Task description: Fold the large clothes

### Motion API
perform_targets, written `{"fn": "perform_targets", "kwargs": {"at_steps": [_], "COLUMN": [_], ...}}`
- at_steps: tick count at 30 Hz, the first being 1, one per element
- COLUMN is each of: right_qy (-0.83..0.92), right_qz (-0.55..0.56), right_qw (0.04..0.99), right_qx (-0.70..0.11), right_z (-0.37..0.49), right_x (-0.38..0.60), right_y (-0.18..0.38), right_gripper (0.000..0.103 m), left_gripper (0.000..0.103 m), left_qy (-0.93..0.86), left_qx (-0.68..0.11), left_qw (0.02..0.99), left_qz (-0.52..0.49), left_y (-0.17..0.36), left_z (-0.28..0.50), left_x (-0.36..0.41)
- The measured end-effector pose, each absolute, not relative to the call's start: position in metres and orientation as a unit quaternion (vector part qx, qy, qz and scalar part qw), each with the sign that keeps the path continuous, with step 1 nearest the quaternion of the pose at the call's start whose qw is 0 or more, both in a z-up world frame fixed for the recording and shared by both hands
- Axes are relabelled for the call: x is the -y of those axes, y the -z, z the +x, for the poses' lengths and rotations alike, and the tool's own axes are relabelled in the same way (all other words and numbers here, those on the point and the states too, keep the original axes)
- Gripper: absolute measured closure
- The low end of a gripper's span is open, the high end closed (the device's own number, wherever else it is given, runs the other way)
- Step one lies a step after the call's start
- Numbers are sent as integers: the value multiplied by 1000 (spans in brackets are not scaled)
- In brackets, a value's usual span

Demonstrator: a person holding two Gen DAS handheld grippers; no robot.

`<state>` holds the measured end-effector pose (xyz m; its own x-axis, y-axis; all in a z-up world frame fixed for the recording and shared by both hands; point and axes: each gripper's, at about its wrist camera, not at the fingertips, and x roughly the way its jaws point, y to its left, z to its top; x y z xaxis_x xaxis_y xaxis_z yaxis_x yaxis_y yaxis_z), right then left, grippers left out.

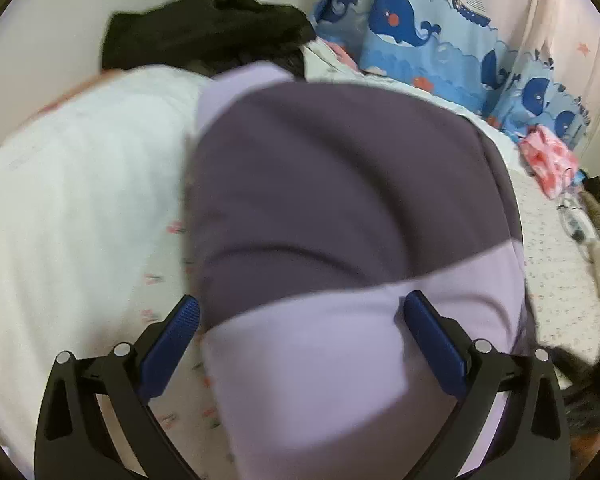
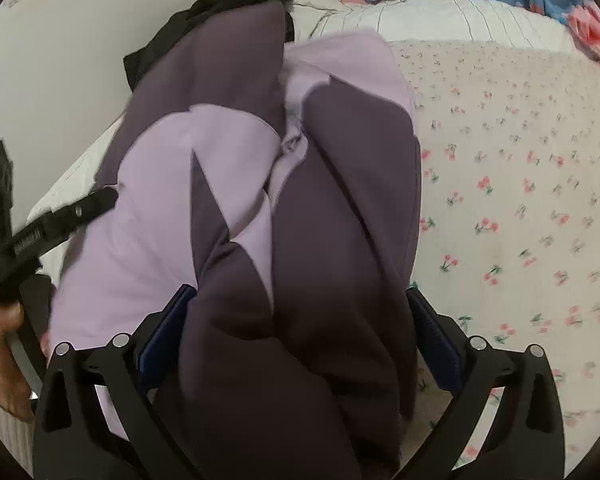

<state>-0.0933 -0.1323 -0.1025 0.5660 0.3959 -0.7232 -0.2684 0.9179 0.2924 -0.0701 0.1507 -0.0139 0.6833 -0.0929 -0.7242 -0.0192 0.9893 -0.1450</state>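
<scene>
Right gripper [image 2: 300, 340] is spread wide with your two-tone purple jacket [image 2: 268, 208] bunched between the jaws, filling the middle of frame over the cherry-print sheet [image 2: 520, 200]. Left gripper [image 1: 300, 344] is wide open too, gripping nothing. Pinch a hem edge, not the wad, so you fold flat.

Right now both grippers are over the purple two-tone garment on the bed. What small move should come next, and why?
Probably close the right gripper on the bunched dark fabric between its open fingers. The purple garment lies creased and heaped there, its zipper twisted, so it needs pulling flat on the cherry-print sheet before any fold. The left gripper is open too, over a smoother part.
</scene>
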Motion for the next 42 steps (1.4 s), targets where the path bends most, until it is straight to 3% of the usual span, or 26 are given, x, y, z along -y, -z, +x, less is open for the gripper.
{"fn": "perform_targets", "kwargs": {"at_steps": [5, 10, 25, 42], "right_qy": [-168, -173, -156, -136], "right_qz": [16, 78, -40, -49], "right_qw": [912, 879, 928, 892], "right_qx": [-375, -438, -337, -428], "right_z": [-145, -154, -273, -268], "right_x": [141, 154, 115, 101], "right_y": [70, 98, 41, 43], "right_gripper": [6, 6, 6, 6], "left_gripper": [5, 5, 5, 6], "left_qy": [-16, -14, -30, -21], "left_qx": [-391, -428, -401, -407], "left_qw": [919, 903, 916, 913], "left_qz": [-52, -32, -3, -26], "left_y": [-8, -9, -45, -47], "left_z": [-126, -166, -243, -264], "left_x": [-146, -128, -82, -86]}}
